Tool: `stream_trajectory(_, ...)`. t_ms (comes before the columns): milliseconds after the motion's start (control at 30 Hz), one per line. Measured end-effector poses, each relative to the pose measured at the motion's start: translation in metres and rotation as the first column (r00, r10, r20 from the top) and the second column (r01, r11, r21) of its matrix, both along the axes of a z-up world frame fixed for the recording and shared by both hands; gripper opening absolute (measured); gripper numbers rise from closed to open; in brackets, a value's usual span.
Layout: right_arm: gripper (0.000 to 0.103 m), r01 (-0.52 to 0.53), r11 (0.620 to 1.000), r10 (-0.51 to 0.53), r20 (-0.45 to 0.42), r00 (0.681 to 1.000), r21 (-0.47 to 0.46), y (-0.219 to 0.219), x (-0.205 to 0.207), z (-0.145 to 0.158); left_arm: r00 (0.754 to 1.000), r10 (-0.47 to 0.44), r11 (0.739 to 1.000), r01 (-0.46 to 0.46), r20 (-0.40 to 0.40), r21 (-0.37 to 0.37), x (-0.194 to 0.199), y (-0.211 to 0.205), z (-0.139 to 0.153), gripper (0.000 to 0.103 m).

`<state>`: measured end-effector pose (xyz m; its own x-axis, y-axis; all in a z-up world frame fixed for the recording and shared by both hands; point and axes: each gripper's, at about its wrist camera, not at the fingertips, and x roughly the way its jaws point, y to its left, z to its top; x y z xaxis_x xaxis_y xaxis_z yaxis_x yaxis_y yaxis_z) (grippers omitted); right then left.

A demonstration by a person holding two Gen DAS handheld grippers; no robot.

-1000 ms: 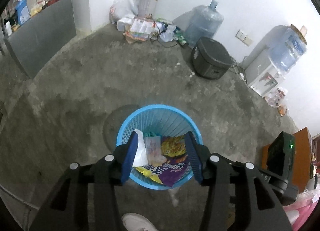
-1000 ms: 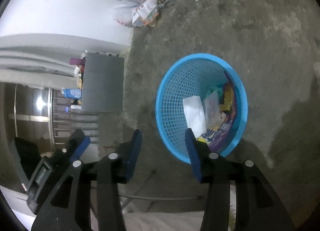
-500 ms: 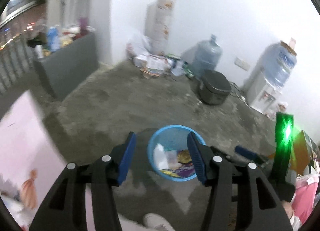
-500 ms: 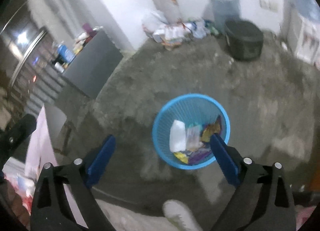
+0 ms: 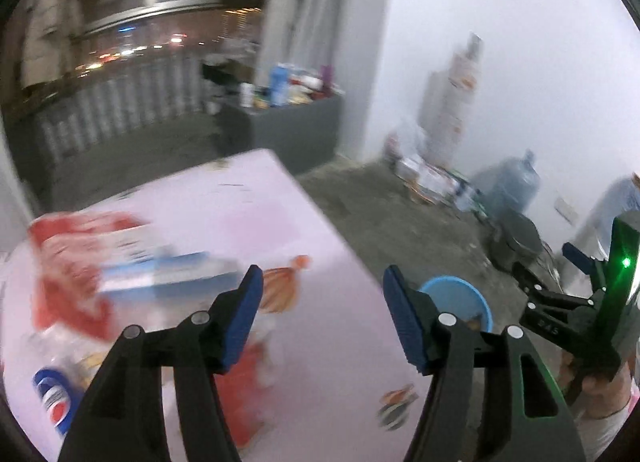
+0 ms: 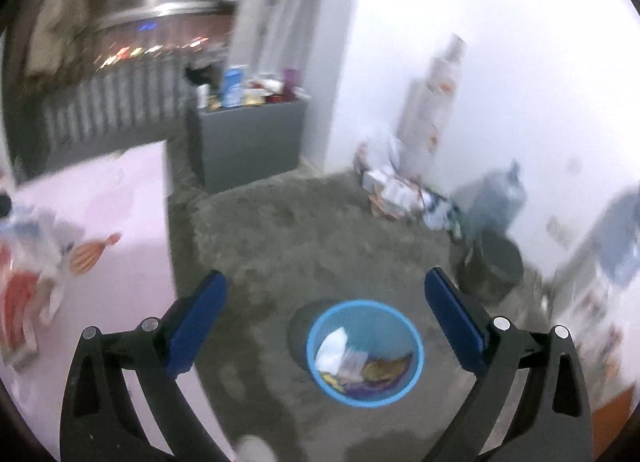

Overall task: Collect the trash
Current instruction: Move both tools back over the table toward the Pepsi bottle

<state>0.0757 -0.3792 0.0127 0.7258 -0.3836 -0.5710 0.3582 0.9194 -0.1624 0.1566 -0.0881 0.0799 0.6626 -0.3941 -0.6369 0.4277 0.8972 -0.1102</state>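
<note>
A blue mesh waste basket (image 6: pixel 365 354) stands on the concrete floor with wrappers and white paper inside; its rim also shows in the left wrist view (image 5: pixel 460 294). My left gripper (image 5: pixel 322 318) is open and empty above a pink table (image 5: pixel 248 206) that carries blurred trash: a red and white wrapper (image 5: pixel 84 258), a blue box (image 5: pixel 180 266) and a Pepsi bottle (image 5: pixel 56 398). My right gripper (image 6: pixel 324 322) is wide open and empty, high above the basket. It also shows in the left wrist view (image 5: pixel 576 282).
A grey cabinet (image 6: pixel 248 138) with bottles on top stands by the wall. A pile of litter (image 6: pixel 400 190), water jugs (image 6: pixel 496 198) and a black cooker (image 6: pixel 492 266) line the far wall. The pink table's edge (image 6: pixel 120 198) lies left of the basket.
Both grippers have risen and swung away from the basket. The left one turned left over the pink table. The right one opened wider and pulled back.
</note>
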Motion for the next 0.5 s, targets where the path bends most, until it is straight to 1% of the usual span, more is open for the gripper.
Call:
stream_trajectory(67,0.095,-0.058,0.998,0.057,0.023,0.998,0.022,0.008,-0.001,0.006,0.999,0.052,0.999,-0.051,0.015,-0.015,-0.007,0.023,0.003,0.063)
stream_trajectory(100,0.095,-0.093,0.994,0.09,0.052,0.995,0.056,0.011,-0.003,0.01,0.995,0.096,0.995,-0.095,0.022,-0.025,-0.011,0.043,0.004,0.063)
stream_trajectory(133,0.095,-0.131,0.986,0.123,0.087,0.989,0.105,0.012,-0.005,0.015,0.993,0.114,0.993,-0.114,0.023,-0.031,-0.014,0.052,0.005,0.063)
stream_trajectory(233,0.095,-0.22,0.948,0.178,0.19,0.965,0.229,0.015,-0.013,0.025,0.978,0.205,0.978,-0.204,0.031,-0.038,-0.026,0.091,0.008,0.063)
stream_trajectory(300,0.095,-0.251,0.936,0.194,0.234,0.953,0.248,0.022,-0.017,0.032,0.966,0.252,0.967,-0.25,0.051,-0.039,-0.036,0.114,0.01,0.063)
stream_trajectory(367,0.095,-0.282,0.927,0.217,0.258,0.941,0.248,0.033,-0.018,0.037,0.952,0.301,0.953,-0.298,0.064,-0.05,-0.047,0.141,0.012,0.063)
stream_trajectory(400,0.095,-0.299,0.92,0.232,0.263,0.937,0.255,0.039,-0.018,0.039,0.941,0.333,0.942,-0.33,0.063,-0.06,-0.055,0.157,0.011,0.064)
stream_trajectory(467,0.093,-0.331,0.902,0.261,0.261,0.929,0.276,0.05,-0.014,0.041,0.93,0.363,0.931,-0.359,0.05,-0.071,-0.062,0.169,0.007,0.064)
stream_trajectory(500,0.092,-0.352,0.891,0.281,0.259,0.924,0.289,0.057,-0.012,0.041,0.924,0.381,0.922,-0.378,0.032,-0.079,-0.07,0.181,0.003,0.064)
